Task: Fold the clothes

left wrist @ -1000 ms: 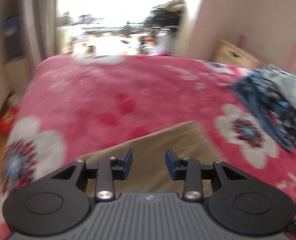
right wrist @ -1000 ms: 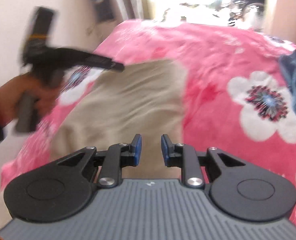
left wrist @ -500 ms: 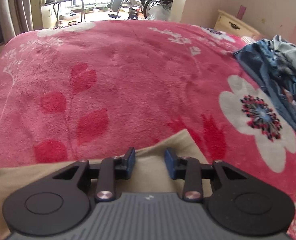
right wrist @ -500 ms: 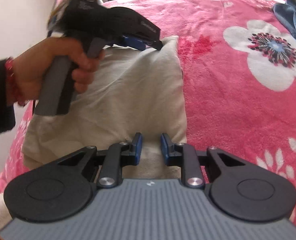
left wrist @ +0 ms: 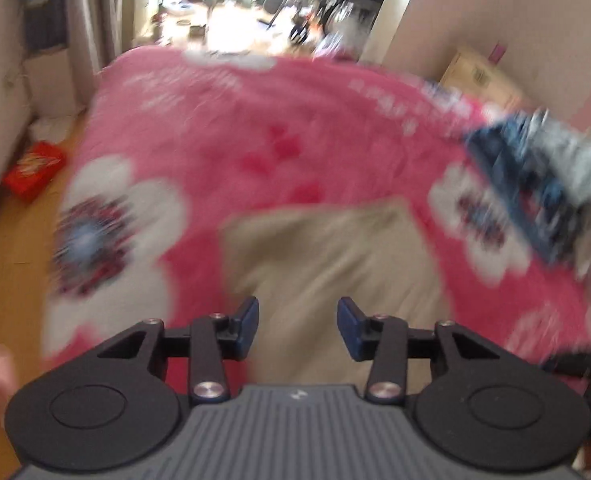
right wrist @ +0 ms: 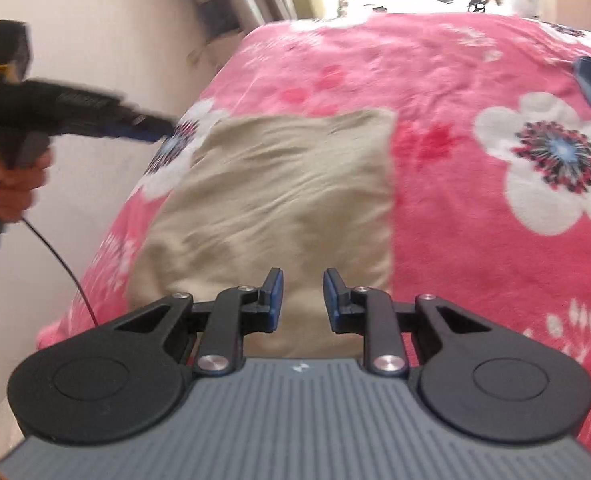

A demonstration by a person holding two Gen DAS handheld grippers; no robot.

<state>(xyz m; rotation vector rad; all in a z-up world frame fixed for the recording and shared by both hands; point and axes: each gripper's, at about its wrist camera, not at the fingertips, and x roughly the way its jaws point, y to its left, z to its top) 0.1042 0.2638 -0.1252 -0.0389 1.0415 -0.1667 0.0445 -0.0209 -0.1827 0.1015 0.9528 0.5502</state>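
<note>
Beige cloth lies folded on the pink flowered blanket (blue clothes heaped well apart). Left gripper is opening with nothing between; right gripper opening narrowly, also empty.

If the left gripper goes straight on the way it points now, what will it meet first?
Most likely the folded beige cloth on the pink blanket. The left gripper, opening with nothing between its jaws, aims down at it. The picture is blurred, so depth is uncertain.
</note>
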